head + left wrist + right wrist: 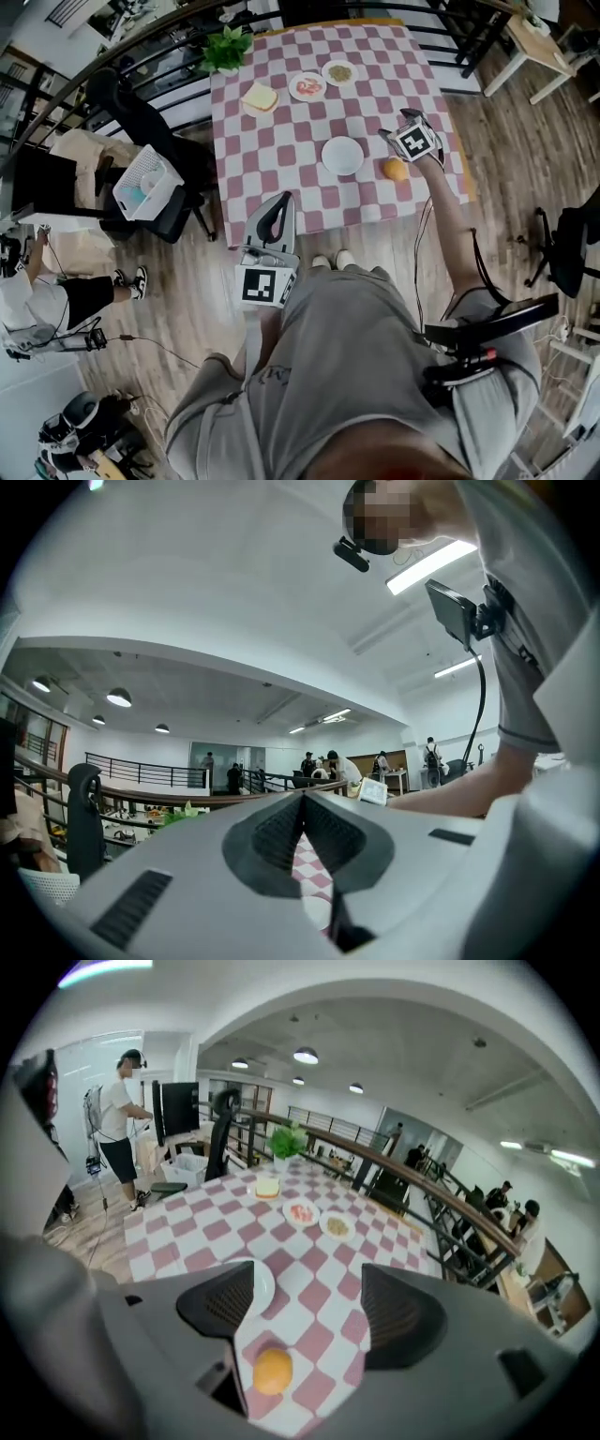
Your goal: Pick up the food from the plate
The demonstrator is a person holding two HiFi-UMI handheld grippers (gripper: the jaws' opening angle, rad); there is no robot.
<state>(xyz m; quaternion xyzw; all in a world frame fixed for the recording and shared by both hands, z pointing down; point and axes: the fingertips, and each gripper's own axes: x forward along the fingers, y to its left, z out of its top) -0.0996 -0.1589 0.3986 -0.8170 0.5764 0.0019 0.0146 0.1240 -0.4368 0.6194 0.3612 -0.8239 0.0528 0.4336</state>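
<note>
Food: the orange ball (396,170) lies on the checked cloth (281,169), right of centre in the head view, just right of the empty plate (342,155).
Right gripper (412,141): my jaws stand wide apart and hold nothing. In its own view the ball (272,1371) sits low in the frame between them, toward the left one.
Left gripper (275,217): my jaws are pressed together and empty, at the cloth's lower edge.
Top of frame: bread (260,97), red-food plate (307,86), brown-food plate (339,72), plant (228,47).
</note>
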